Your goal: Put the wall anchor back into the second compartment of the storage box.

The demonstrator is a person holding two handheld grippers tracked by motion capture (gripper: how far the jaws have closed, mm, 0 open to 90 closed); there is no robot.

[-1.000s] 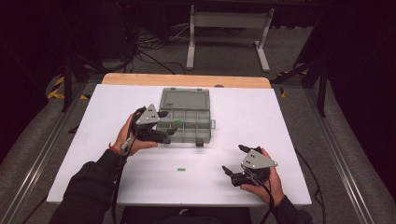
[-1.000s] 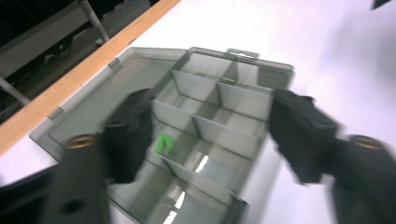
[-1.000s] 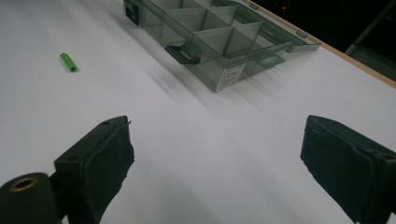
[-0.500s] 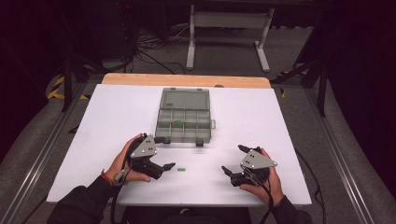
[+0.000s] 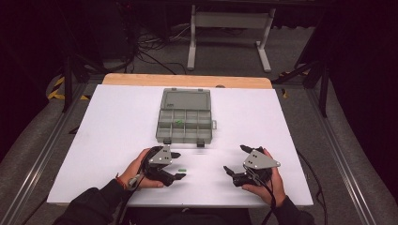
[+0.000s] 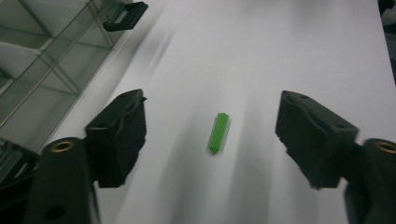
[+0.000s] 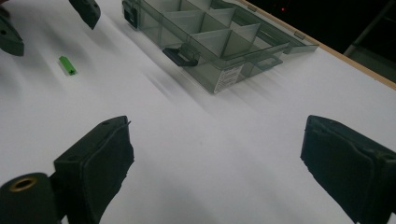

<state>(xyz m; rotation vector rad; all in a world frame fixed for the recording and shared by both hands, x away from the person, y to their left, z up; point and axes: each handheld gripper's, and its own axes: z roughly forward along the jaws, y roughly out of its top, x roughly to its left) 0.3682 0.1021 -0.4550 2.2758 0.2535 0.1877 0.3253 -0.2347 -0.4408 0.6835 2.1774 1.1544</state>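
Your left gripper point(image 6: 210, 135), jaws just narrowing, straddles the green peg point(image 6: 218, 133) untouched (near the organiser box point(image 5: 185, 116)); your right gripper point(image 5: 236, 159) gapes empty.

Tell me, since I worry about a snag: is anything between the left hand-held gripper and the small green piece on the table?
Nothing visible is. The green piece lies alone on the bare white table, between the open jaws of the left hand-held gripper, which have just been closing and do not touch it. The compartment box sits off to one side.
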